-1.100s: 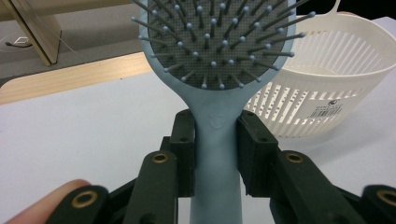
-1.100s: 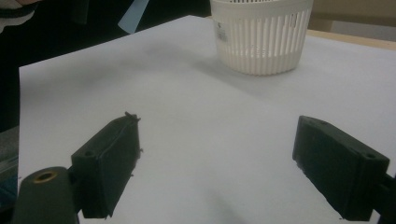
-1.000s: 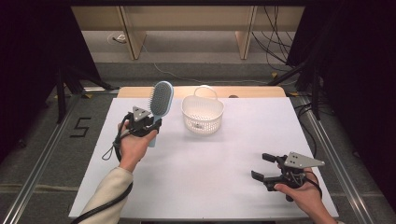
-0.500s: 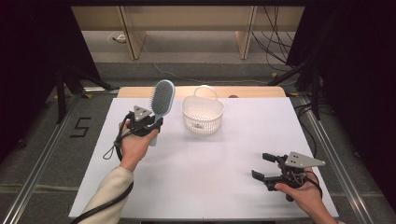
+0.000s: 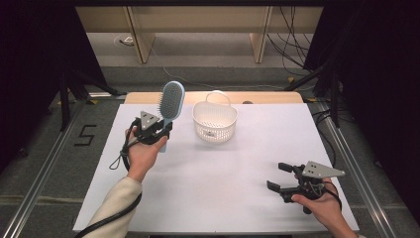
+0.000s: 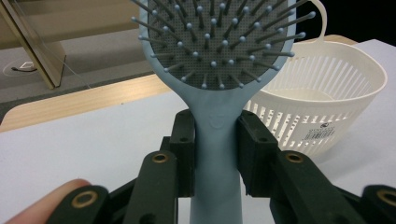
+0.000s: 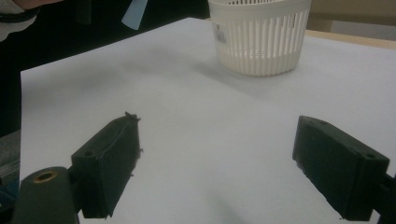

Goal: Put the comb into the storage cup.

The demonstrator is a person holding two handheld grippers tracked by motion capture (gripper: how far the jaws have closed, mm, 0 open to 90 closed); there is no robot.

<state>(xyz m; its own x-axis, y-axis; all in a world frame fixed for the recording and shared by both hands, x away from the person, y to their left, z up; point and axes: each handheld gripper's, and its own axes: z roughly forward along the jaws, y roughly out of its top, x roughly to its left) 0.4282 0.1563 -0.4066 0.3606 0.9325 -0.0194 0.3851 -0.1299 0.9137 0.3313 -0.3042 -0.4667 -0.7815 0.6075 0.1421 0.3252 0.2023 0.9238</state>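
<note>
A light blue hairbrush (image 5: 171, 102) stands nearly upright above the table's left side, head up and tilted toward the basket. My left gripper (image 5: 157, 130) is shut on its handle; in the left gripper view both pads press the blue neck (image 6: 215, 140) just under the bristled head. A white slotted basket (image 5: 214, 120) with a loop handle sits at the table's back middle, right of the brush, and looks empty (image 6: 327, 107). My right gripper (image 5: 278, 177) rests low near the front right edge, open, its jaws wide apart with bare table between them (image 7: 217, 168).
The white table top (image 5: 223, 173) has a wooden strip along its far edge (image 5: 262, 97). Metal rails run along both sides on the floor. Cables and wooden furniture legs lie beyond the table. The basket (image 7: 259, 35) stands far ahead of the right gripper.
</note>
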